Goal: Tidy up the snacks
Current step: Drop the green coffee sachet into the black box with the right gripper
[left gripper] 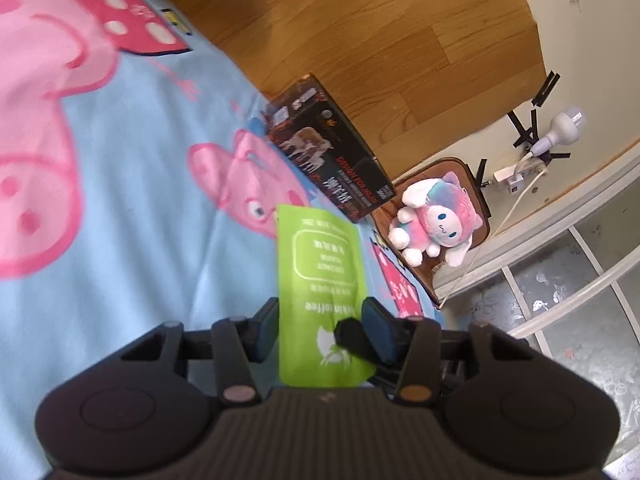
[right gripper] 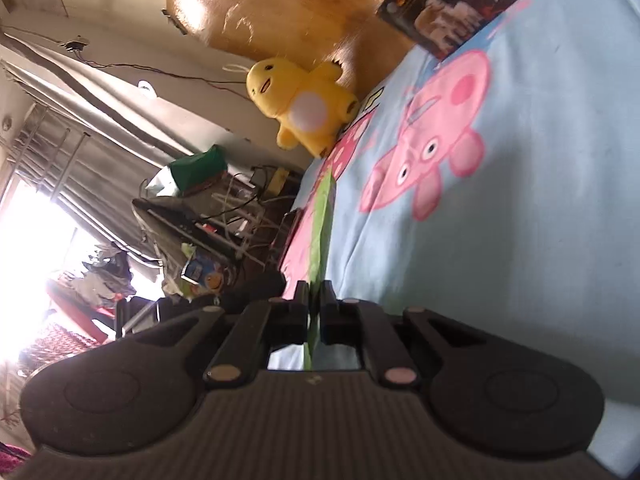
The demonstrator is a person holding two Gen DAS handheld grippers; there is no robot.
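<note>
Both grippers hold one flat green coffee sachet: left gripper narrowed across its width, right gripper pinched shut on its edge. Its long axis points toward the dark printed box at frame centre, over the blue cartoon-pig blanket.

We see light blue bedsheet printed with pink cartoon pigs. Pink-and-white plush toy lies on brown cushion beside bed. Yellow plush duck sits at bed edge against wooden headboard. We note white power strip with cable on wall, cluttered wire rack near bright window.
</note>
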